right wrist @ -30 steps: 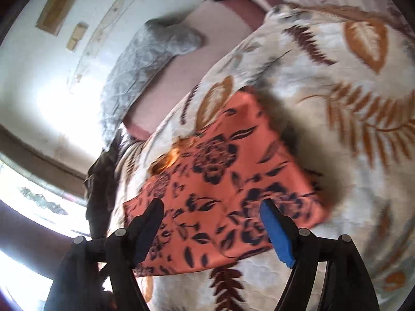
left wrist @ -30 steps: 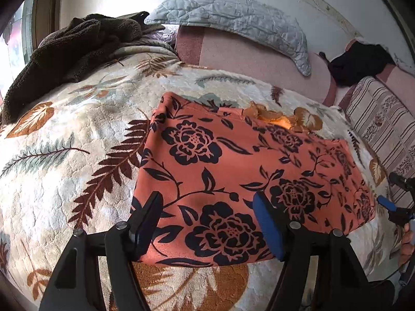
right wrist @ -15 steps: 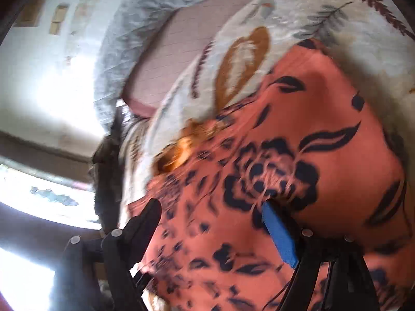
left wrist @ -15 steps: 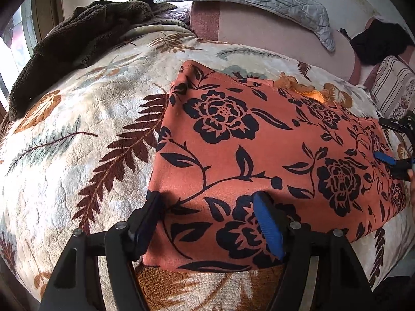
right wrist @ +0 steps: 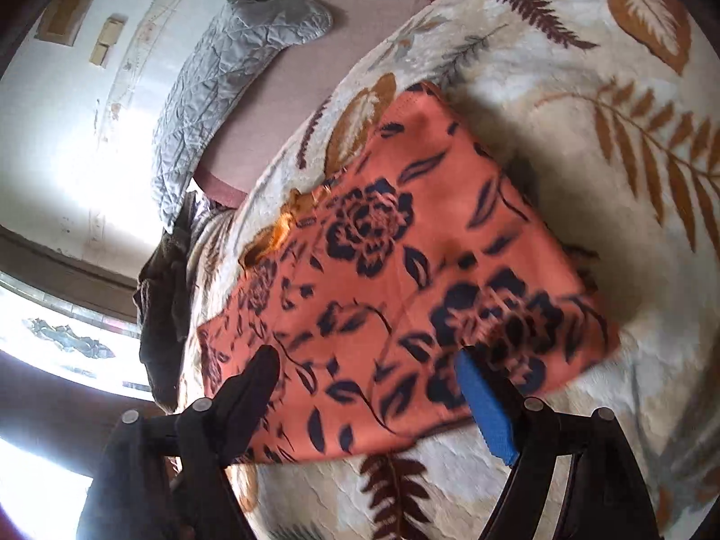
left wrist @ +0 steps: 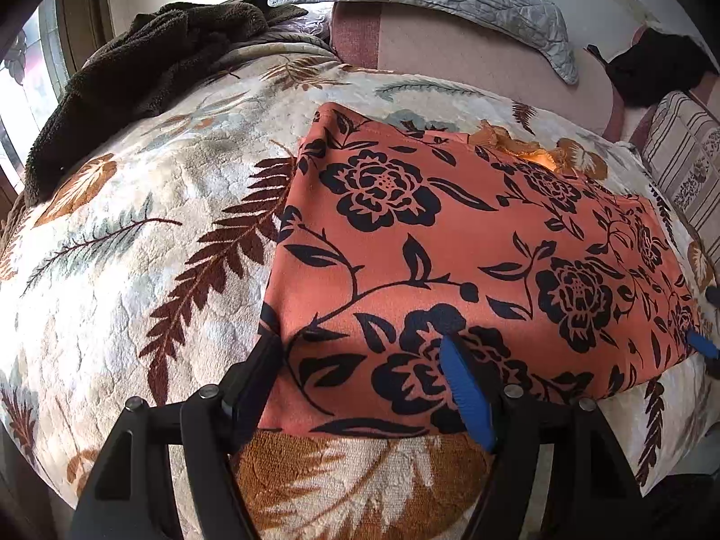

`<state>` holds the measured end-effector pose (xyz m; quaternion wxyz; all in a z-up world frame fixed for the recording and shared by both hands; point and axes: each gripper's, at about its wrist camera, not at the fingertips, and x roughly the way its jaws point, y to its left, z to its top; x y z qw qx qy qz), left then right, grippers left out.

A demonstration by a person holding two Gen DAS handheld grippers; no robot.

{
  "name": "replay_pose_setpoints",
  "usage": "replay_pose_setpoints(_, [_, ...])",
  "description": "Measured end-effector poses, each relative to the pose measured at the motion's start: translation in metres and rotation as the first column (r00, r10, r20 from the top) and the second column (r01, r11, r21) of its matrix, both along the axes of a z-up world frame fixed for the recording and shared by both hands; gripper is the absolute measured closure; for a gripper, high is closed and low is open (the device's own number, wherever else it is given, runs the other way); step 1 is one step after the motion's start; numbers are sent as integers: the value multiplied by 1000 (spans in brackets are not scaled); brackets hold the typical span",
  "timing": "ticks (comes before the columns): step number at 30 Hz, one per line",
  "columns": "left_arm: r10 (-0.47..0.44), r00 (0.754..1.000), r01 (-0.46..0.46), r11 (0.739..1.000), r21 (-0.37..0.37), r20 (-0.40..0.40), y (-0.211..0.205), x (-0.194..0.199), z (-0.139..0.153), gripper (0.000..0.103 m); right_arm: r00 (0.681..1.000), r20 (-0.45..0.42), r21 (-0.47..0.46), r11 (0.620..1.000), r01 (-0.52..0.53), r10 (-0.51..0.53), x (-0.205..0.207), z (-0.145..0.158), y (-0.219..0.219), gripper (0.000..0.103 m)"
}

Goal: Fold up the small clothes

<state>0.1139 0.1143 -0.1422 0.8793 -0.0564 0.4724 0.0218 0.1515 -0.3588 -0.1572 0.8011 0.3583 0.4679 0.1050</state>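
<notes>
Both grippers came lower toward the orange floral garment [left wrist: 450,247], lying flat on the bed's leaf-patterned blanket [left wrist: 135,247]. Left gripper [left wrist: 360,382] and right gripper [right wrist: 369,387] fingers stand wide, gripping nothing.

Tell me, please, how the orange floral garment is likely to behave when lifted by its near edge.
The orange floral garment lies thin and flat on the plush blanket, so it will probably drape limply. It looks light, and seemingly smooth, so it might slip from a shallow pinch.
</notes>
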Motion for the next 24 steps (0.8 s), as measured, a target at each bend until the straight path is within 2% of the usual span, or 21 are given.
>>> replay_pose_setpoints(2, [12, 1000, -12, 1000, -8, -4, 1, -5, 4, 30, 998, -43, -4, 999, 35, -35, -8, -18, -17, 20])
replay_pose_setpoints(3, [17, 1000, -17, 1000, -12, -7, 2, -8, 7, 30, 997, -43, 56, 997, 62, -59, -12, -23, -28, 20])
replay_pose_setpoints(4, [20, 1000, -20, 1000, -15, -2, 2, -11, 11, 30, 996, -36, 104, 991, 86, -83, -17, -21, -35, 20])
replay_pose_setpoints(7, [38, 999, -38, 999, -14, 24, 8, -21, 15, 25, 997, 43, 68, 996, 63, -66, -29, -2, -37, 19])
replay_pose_setpoints(9, [63, 998, -64, 998, -22, -24, 16, -19, 1, 24, 998, 25, 62, 996, 57, -59, -29, -6, -40, 18])
replay_pose_setpoints(11, [96, 987, -101, 994, -30, -125, 27, -14, -20, 23, 989, -50, 42, 989, 139, -137, -34, -21, -54, 18])
replay_pose_setpoints(13, [108, 990, -113, 992, -55, -90, 34, -20, -13, 23, 979, -27, 123, 971, 206, -204, -51, -24, -68, 18])
replay_pose_setpoints(16, [129, 990, -131, 991, -38, -61, 39, -29, 0, 23, 978, 38, 100, 974, 203, -207, -71, -17, -72, 18])
replay_pose_setpoints(18, [138, 990, -139, 990, -23, -40, 39, -33, 7, 23, 978, 49, 148, 970, 192, -201, -78, -18, -74, 17])
replay_pose_setpoints(22, [133, 991, -133, 991, -19, -7, 23, -35, 19, 23, 983, 31, 191, 967, 172, -181, -71, -27, -72, 17])
replay_pose_setpoints(24, [101, 995, -101, 995, -8, 18, 8, -34, 26, 23, 983, -13, 269, 947, 178, -181, -64, -39, -70, 17])
